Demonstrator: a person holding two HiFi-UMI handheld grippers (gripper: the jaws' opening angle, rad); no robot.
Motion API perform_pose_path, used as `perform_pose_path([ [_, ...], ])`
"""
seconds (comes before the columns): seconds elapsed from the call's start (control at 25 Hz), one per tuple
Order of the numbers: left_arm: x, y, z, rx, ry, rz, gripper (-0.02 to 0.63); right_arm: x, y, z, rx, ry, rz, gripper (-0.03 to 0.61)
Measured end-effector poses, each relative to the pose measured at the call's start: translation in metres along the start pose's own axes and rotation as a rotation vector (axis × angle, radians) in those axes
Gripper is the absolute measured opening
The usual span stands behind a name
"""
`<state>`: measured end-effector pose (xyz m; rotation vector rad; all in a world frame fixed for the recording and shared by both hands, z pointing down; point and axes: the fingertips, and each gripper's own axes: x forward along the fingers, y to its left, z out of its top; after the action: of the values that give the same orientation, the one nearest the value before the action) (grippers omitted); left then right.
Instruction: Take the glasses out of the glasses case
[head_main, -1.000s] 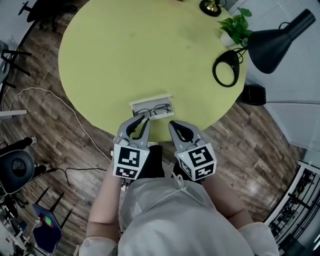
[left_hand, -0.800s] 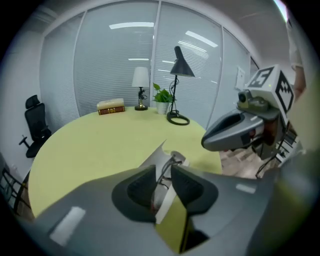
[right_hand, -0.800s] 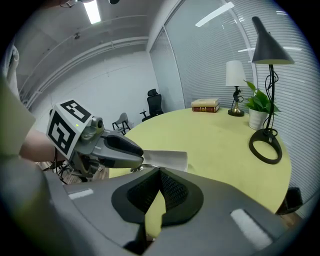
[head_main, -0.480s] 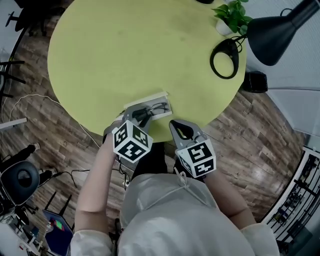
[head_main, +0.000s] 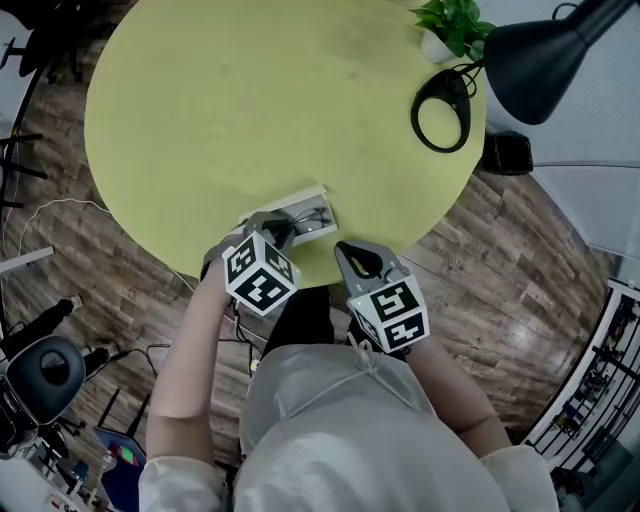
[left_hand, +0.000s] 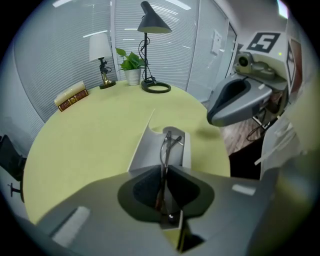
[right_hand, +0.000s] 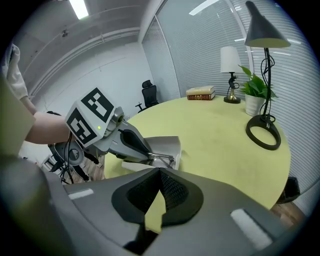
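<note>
The round yellow-green table (head_main: 250, 100) carries a black desk lamp (head_main: 545, 55) and a potted plant (head_main: 452, 25) at its 2 o'clock rim. At its 6 o'clock edge lies the open white glasses case (head_main: 300, 200). The left gripper (head_main: 272, 230) covers the case's left end, and its jaws pinch the glasses (left_hand: 167, 145), which reach out over the case. The right gripper (head_main: 350, 252), near the case's 4 o'clock, has its jaws pressed together on nothing.

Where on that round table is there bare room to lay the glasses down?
The table is bare across its middle and left, beyond the glasses case. Crowded: the near edge, where the left gripper grips the glasses in the case with the right gripper beside, and the right rim with lamp base and plant.
</note>
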<state>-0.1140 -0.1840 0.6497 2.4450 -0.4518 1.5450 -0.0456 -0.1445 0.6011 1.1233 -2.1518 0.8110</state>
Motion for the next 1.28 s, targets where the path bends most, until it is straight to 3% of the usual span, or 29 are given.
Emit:
perform_pose_path([
  [0.44,-0.007,-0.001,0.003,0.085,-0.014,-0.049,0.015,-0.008,0.001,0.003,0.020,0.003,-0.008,0.000],
  [0.96,-0.062,0.005,0.029,0.074,-0.151,0.061,0.015,-0.028,0.009,0.025,-0.030,-0.062,-0.018,0.000],
  [1.08,-0.082,0.007,0.034,0.023,-0.202,0.105,0.015,-0.035,0.014,0.035,-0.057,-0.088,-0.018,-0.001],
  [1.28,-0.126,0.010,0.043,-0.151,-0.363,0.195,0.015,-0.050,0.024,0.056,-0.102,-0.138,-0.014,0.000],
])
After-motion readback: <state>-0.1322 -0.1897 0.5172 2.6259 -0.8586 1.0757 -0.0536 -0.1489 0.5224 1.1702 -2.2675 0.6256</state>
